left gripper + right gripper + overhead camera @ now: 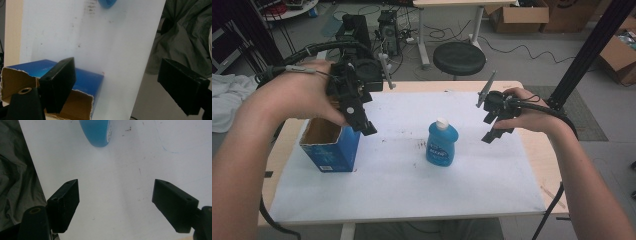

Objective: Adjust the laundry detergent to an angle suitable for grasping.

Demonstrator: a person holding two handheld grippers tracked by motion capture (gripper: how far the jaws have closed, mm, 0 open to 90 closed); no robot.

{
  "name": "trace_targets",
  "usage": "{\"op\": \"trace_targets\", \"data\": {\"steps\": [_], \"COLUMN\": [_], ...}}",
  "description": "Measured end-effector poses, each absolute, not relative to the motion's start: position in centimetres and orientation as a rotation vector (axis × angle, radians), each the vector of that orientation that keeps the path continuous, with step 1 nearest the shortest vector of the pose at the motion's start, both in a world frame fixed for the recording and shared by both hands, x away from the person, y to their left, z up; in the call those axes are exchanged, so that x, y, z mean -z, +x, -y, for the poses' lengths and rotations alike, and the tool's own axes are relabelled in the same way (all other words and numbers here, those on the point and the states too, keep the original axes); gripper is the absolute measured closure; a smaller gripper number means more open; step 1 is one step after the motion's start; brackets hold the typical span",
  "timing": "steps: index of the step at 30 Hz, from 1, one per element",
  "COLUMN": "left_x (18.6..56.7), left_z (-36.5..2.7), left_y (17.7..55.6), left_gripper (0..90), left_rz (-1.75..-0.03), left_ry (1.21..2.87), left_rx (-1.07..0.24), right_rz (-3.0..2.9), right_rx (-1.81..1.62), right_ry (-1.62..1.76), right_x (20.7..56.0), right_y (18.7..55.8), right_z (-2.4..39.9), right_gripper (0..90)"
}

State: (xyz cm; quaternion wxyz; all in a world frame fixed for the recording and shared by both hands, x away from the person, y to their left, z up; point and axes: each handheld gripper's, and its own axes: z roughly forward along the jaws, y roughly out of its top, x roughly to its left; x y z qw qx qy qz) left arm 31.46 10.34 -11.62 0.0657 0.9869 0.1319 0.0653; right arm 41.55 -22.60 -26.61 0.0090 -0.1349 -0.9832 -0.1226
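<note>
Table, white sheet over a wooden top: bears every item below; stained, otherwise bare between them.

Blue carton, top torn open, upright near the table's left edge. Left gripper hangs just above its open mouth, jaws apart, holding nothing. Risk: the carton looks light and empty, so a jaw catching its ragged rim could tip or shove it toward the edge.

Blue bottle, white cap, upright at table centre, well apart from the carton. Risk: tall and narrow; a one-sided nudge or a grip taken high would likely topple it.

Right gripper, above the sheet to the bottle's right, jaws spread, nothing between them; path to the bottle is open.

Surroundings: black stool and floor cables beyond the far edge, white cloth at left; none obstructs.
</note>
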Motion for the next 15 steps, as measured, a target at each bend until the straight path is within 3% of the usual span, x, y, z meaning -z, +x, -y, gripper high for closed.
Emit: {"op": "trace_targets", "data": {"steps": [15], "left_x": [11.76], "left_z": [-10.49], "left_y": [31.42], "left_gripper": [15.8], "left_rz": [-0.408], "left_ry": [2.977], "left_rx": [-0.193], "right_rz": [3.073], "right_rx": [0.412], "right_ry": [-0.419], "right_x": [26.27], "right_y": [41.70], "right_z": [22.68], "right_gripper": [22.0]}}
